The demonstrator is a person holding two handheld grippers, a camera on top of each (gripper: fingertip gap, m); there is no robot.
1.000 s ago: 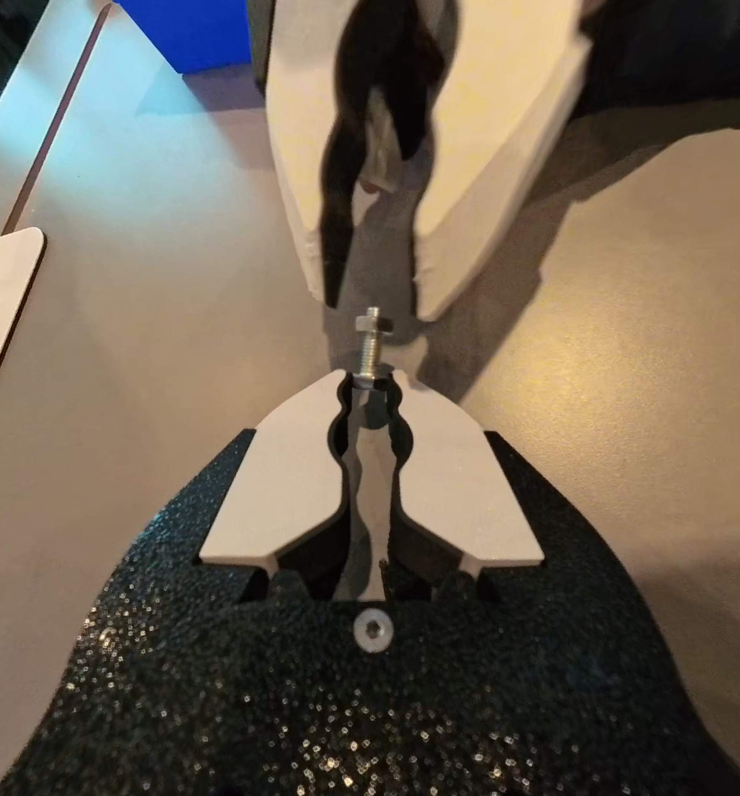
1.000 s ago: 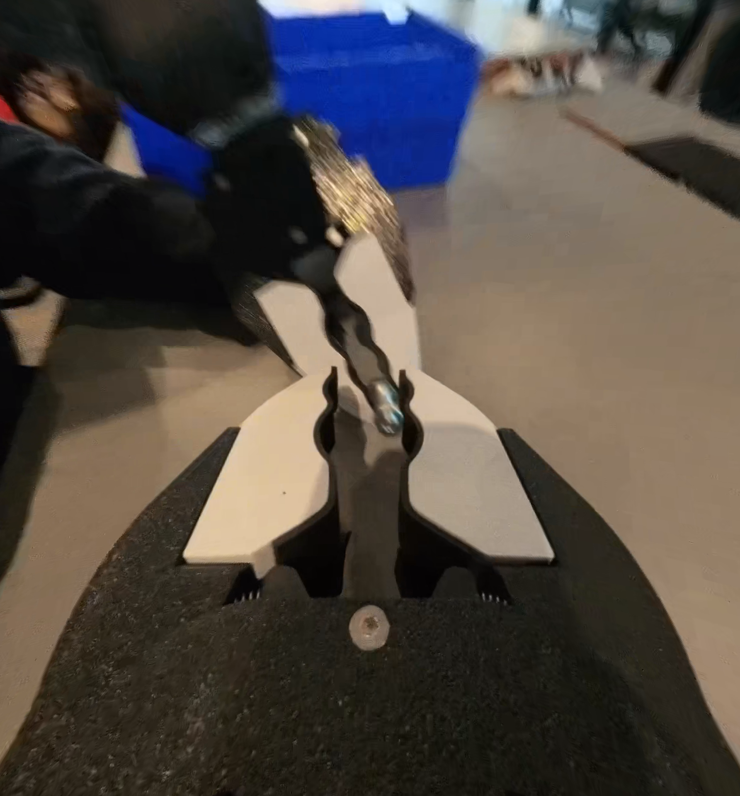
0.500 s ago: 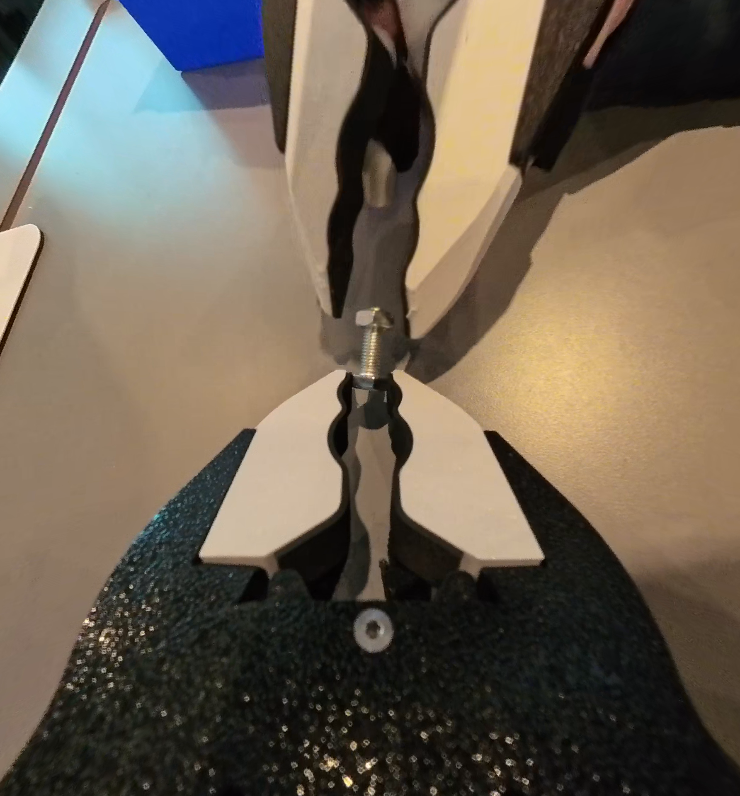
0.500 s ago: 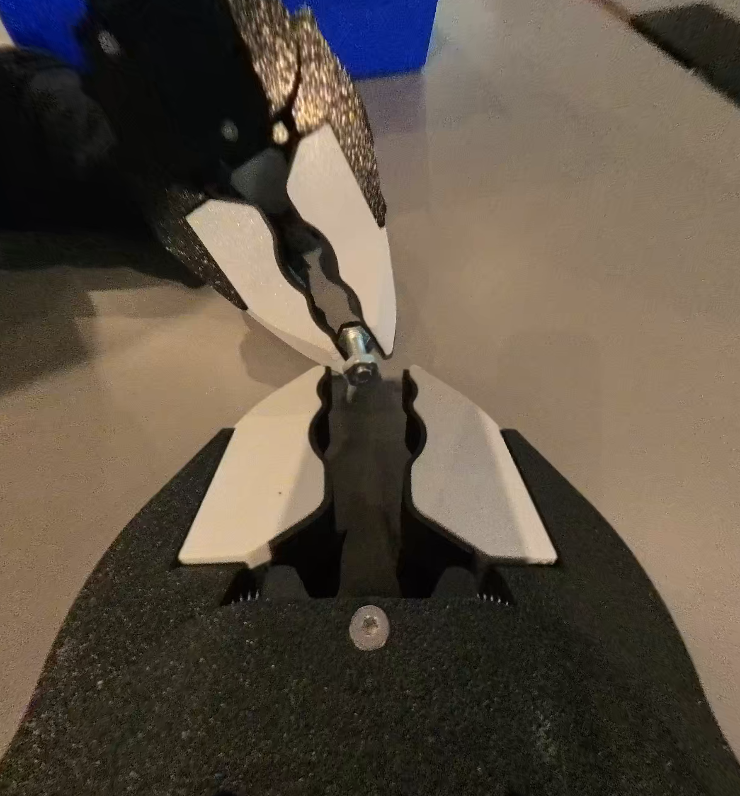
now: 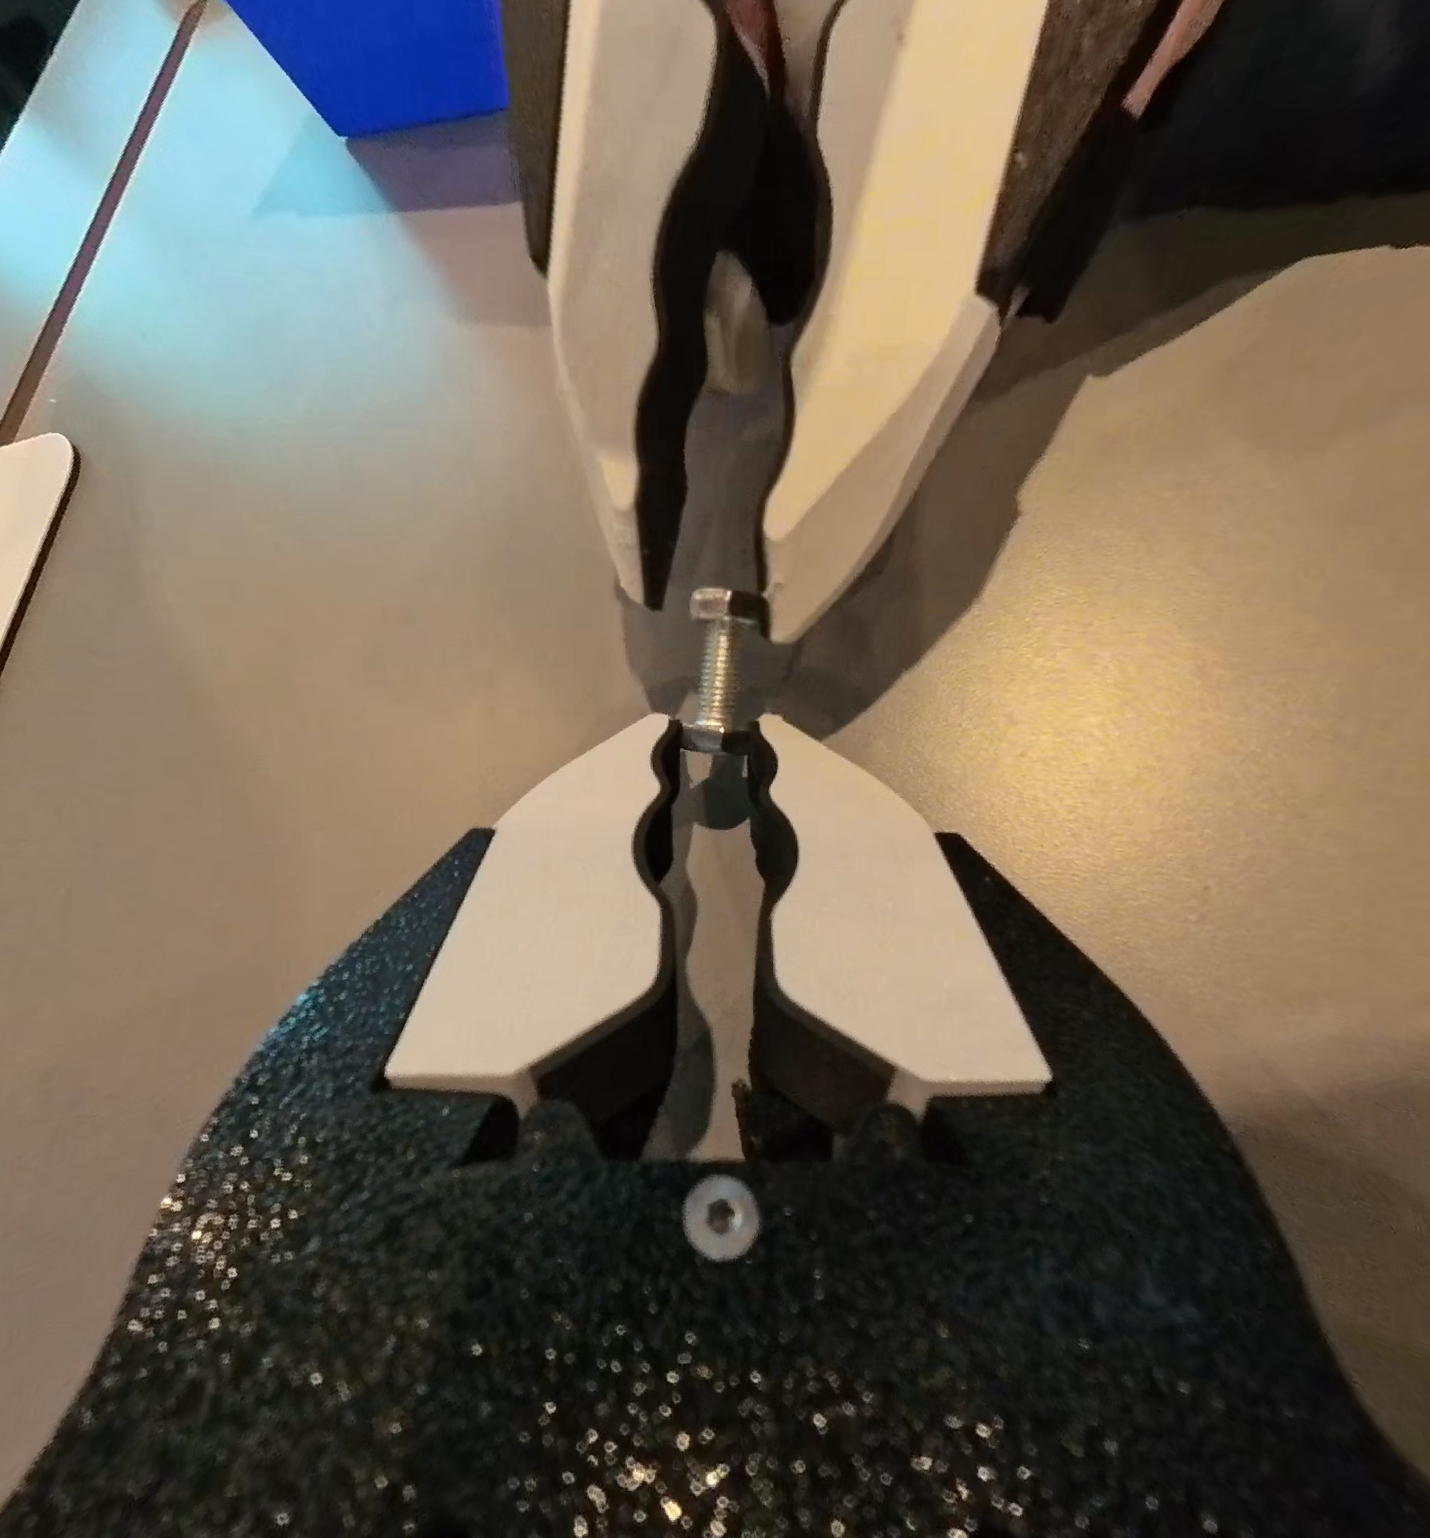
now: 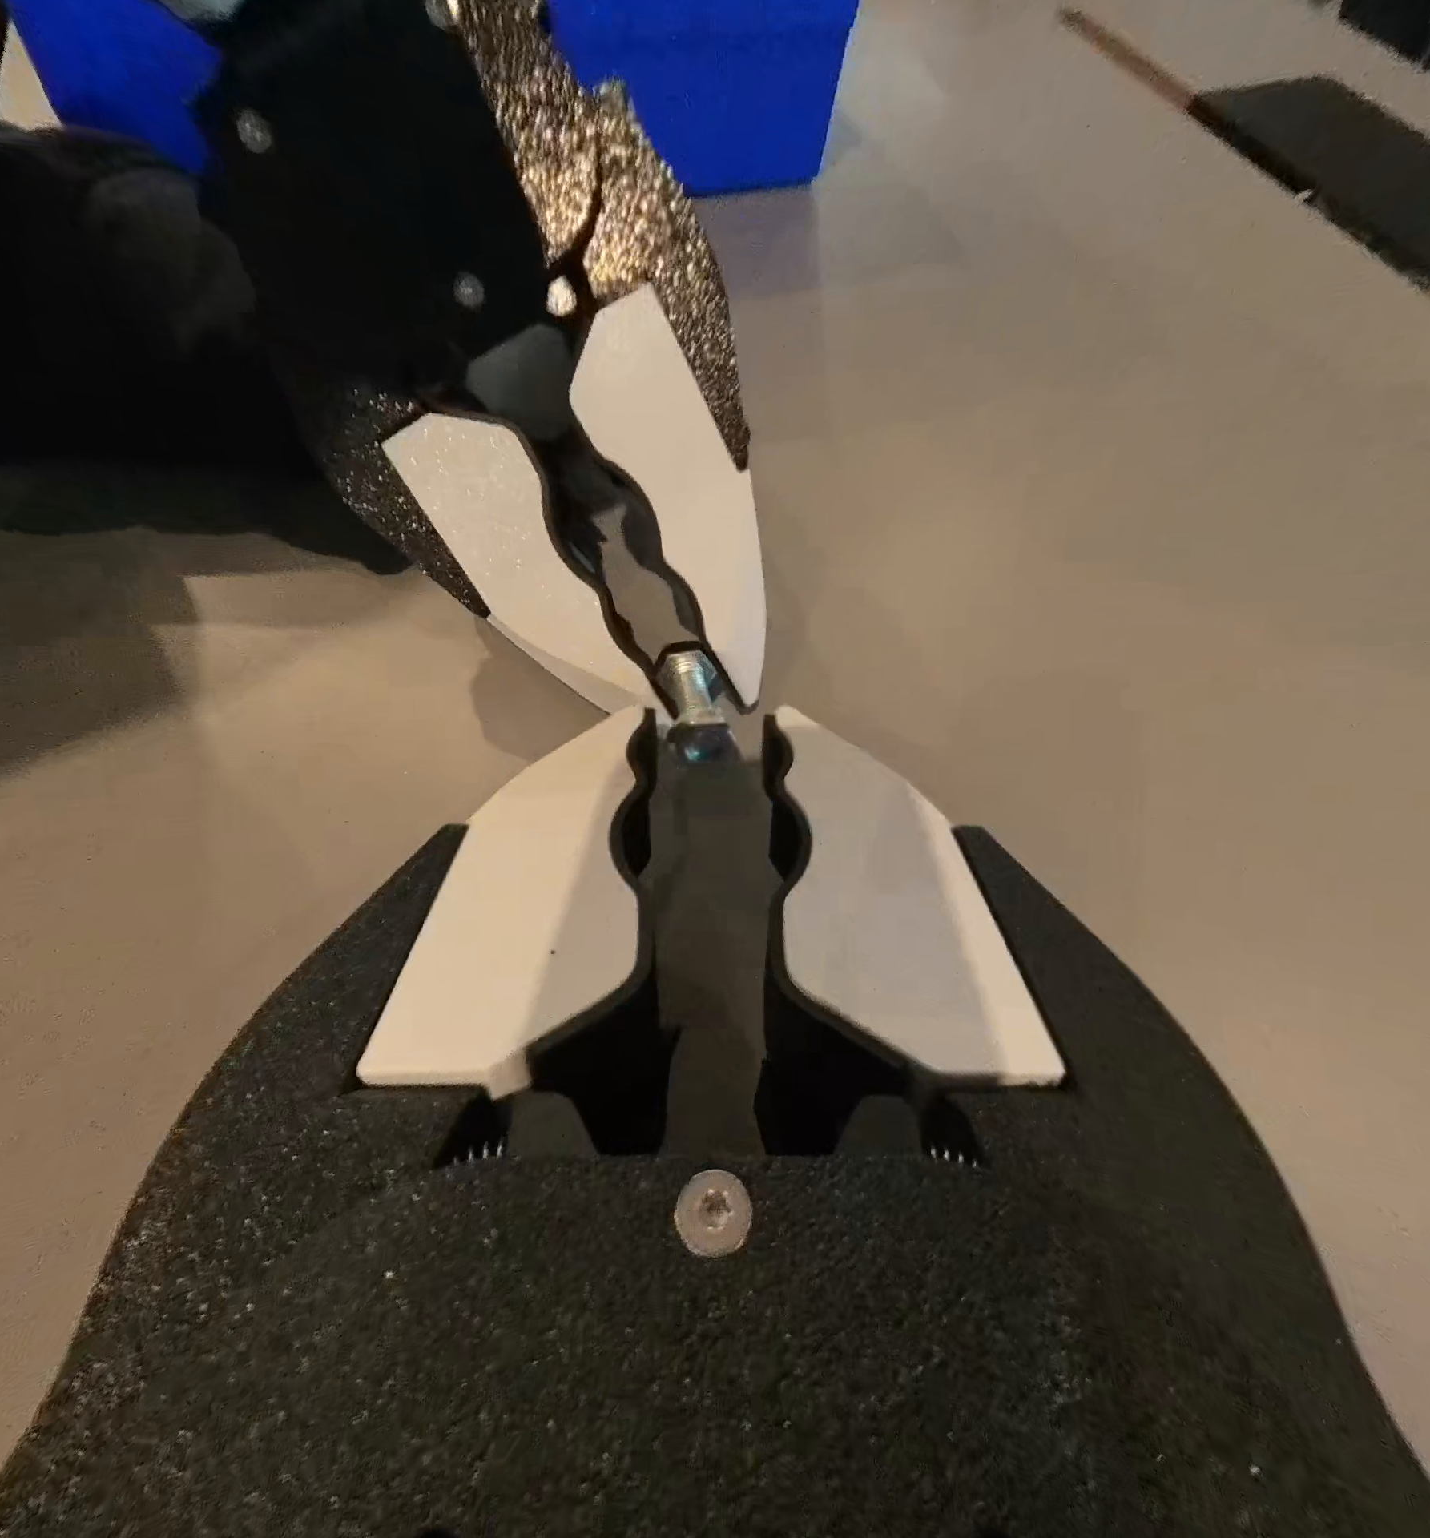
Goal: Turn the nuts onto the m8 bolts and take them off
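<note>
Left gripper (image 5: pixel 715 736) clamped on bolt (image 5: pixel 718 670) mid-table (image 5: pixel 278 582). Right gripper (image 6: pixel 711 728) fingers apart around the far-end nut (image 6: pixel 699 743), right pad clear. Open table right; blue bin (image 6: pixel 711 91) far.

Two grippers (image 5: pixel 715 732) (image 6: pixel 711 724), each had white pointy fingers (image 5: pixel 578 907), wavy black inside edges, sparkly black body, silver screw (image 5: pixel 721 1230) behind fingers
</note>
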